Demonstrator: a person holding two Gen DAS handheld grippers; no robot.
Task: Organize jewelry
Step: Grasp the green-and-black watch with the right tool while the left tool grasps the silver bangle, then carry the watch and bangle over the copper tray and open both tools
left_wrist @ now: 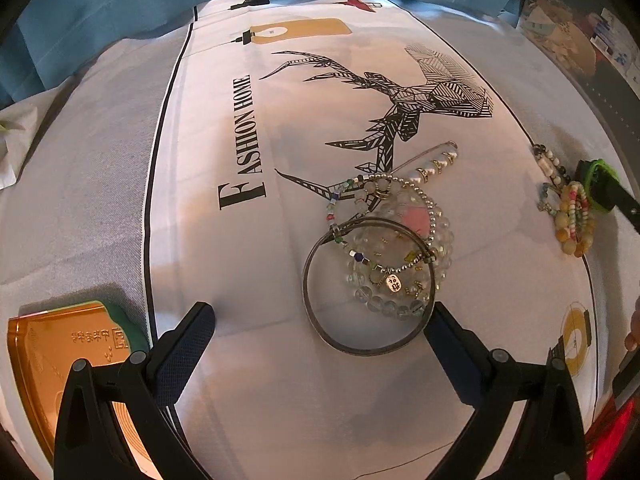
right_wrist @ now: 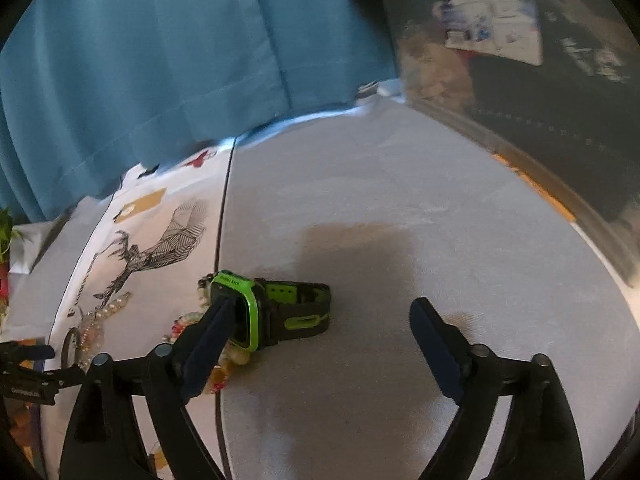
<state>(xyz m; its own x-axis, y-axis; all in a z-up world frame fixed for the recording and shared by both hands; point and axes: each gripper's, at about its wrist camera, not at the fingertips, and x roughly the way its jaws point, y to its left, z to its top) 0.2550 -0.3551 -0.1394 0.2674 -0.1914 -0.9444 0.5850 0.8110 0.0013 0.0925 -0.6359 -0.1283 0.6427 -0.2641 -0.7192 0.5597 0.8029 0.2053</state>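
Both grippers' fingers are apart. The left gripper (left_wrist: pixel 320 344) frames a bangle (left_wrist: pixel 366 286) and tangled bracelets (left_wrist: pixel 394 236) on the surface (left_wrist: pixel 240 280). Closing could snag several at once. Only the right view shows the right gripper (right_wrist: pixel 324 322) beside a green watch (right_wrist: pixel 276 308).

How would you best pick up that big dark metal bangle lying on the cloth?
Pinch the bangle at its near, bare rim, coming from above with one finger inside the ring. It lies flat, and its far half is tangled with beaded bracelets. The left hand-held gripper is already open beside it.
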